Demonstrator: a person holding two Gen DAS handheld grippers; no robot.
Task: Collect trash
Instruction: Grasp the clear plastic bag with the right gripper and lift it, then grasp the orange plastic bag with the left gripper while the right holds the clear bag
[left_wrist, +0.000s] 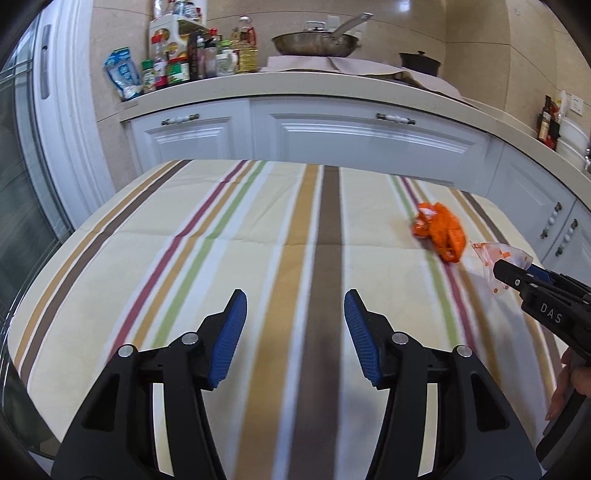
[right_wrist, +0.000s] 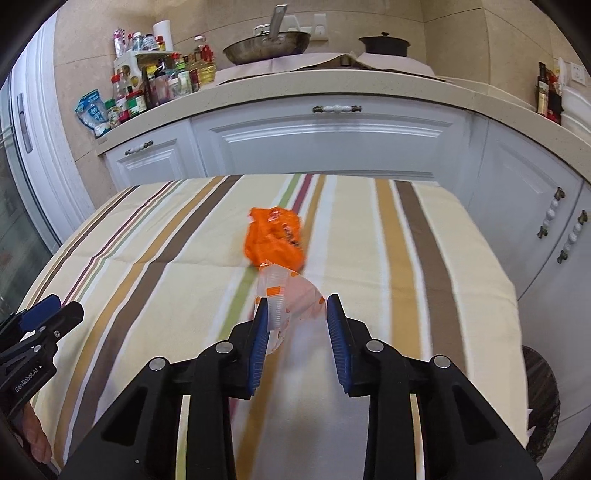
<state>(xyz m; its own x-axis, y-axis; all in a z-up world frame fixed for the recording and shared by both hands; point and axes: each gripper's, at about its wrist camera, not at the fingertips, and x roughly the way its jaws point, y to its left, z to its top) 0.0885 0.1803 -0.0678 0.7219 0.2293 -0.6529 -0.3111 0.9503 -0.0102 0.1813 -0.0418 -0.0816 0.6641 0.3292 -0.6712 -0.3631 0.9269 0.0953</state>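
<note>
A crumpled orange wrapper (left_wrist: 439, 232) (right_wrist: 275, 236) lies on the striped tablecloth (left_wrist: 258, 229) (right_wrist: 369, 229), right of the middle. Just in front of it a clear wrapper with orange dots (right_wrist: 284, 288) (left_wrist: 487, 254) sticks up from between the blue pads of my right gripper (right_wrist: 295, 301) (left_wrist: 502, 269), which presses on it from both sides. My left gripper (left_wrist: 293, 295) (right_wrist: 55, 310) hovers over the cloth to the left, open with nothing between its fingers, well apart from both wrappers.
White cabinets (left_wrist: 332, 136) and a counter with bottles (left_wrist: 184, 62), a wok (left_wrist: 317, 42) and a dark pot (right_wrist: 384, 44) stand behind the table. A dark woven bin (right_wrist: 539, 398) sits off the table's right edge. A hand (left_wrist: 565, 384) holds the right gripper.
</note>
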